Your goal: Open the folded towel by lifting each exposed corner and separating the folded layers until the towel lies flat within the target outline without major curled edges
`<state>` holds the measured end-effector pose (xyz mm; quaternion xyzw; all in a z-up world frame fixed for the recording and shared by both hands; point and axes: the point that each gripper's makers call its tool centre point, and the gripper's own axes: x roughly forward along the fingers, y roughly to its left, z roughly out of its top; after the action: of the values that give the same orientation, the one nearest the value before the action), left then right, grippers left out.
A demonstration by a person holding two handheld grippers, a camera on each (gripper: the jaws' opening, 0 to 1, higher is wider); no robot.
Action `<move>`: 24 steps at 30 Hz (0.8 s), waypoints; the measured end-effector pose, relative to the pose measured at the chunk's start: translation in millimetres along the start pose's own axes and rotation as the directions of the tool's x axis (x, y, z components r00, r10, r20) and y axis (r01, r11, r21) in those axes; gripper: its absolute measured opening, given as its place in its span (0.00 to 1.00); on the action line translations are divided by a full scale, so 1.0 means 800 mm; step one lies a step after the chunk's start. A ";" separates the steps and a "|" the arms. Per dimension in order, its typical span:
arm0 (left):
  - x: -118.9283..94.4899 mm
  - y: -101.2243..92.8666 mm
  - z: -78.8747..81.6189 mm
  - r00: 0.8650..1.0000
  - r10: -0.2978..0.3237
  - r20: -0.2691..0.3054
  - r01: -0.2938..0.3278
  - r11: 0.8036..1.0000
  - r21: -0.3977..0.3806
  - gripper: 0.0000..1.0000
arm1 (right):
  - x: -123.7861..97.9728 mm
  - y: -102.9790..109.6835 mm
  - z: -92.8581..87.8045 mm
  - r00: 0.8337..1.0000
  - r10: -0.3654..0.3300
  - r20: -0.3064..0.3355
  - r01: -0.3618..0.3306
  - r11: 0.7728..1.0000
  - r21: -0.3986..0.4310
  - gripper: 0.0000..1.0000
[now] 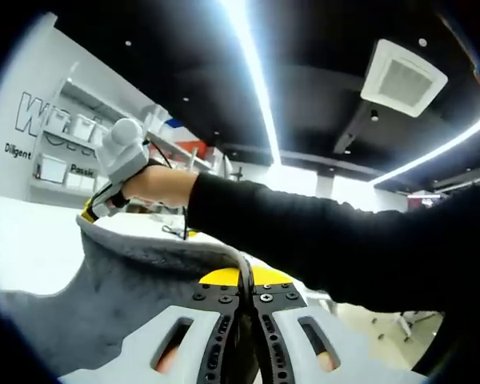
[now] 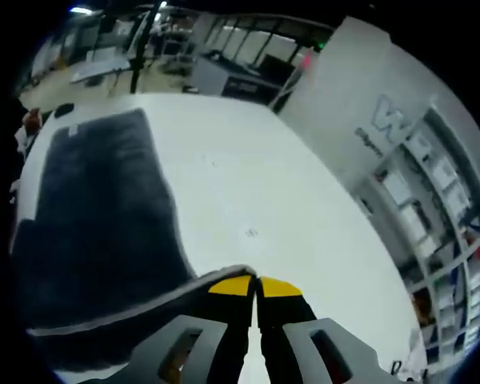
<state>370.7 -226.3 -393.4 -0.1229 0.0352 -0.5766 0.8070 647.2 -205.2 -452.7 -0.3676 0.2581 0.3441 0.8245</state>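
Towel [image 2: 96, 232] corners are pinched in both our grippers as the unfolding step goes on. In the right gripper view, the right gripper [image 2: 256, 290] has its yellow-tipped fingers [image 2: 231, 286] closed narrow on a pale edge of the dark grey cloth, whose body lies spread over the white bench [image 2: 256, 184] to the left of the fingers. In the left gripper view, the left gripper [image 1: 249, 280] likewise grips the towel edge, its fingers drawn together on the cloth, which rises ahead in a slack sheet toward the other gripper held in a person's hand [image 1: 156, 184], a black sleeve [image 1: 328, 240] crossing the frame.

We judge the work to be mid-way: a layer is raised off the bench and held by two corners, but not yet laid flat. The next move calls for drawing the two corners apart and outward, keeping the sheet taut, then lowering it evenly so no edge curls. We cannot make out any target outline.

Beyond the bench stand a white wall [image 2: 368, 88] with lettering, shelves [image 2: 432, 200] of boxes and distant desks. Nothing lies on the bench in the towel's way; the crossed arm is the one hindrance.
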 end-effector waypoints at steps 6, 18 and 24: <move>0.005 0.010 -0.002 1.000 0.023 0.015 -0.023 0.999 -0.031 0.00 | 0.005 -0.016 -0.008 0.998 -0.058 0.030 0.059 0.998 -0.037 0.00; 0.073 0.013 -0.034 0.998 0.061 -0.019 -0.061 0.998 -0.026 0.00 | 0.022 -0.037 -0.042 0.995 -0.093 0.027 0.094 0.995 -0.034 0.00; 0.082 0.020 -0.037 0.997 0.076 -0.011 -0.077 0.996 -0.050 0.00 | 0.021 -0.057 -0.049 0.987 -0.159 0.034 0.159 0.987 -0.009 0.00</move>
<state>401.4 -288.1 -420.5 -0.1390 0.0582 -0.5448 0.8249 685.2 -251.8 -467.6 -0.3860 0.2122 0.2848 0.8514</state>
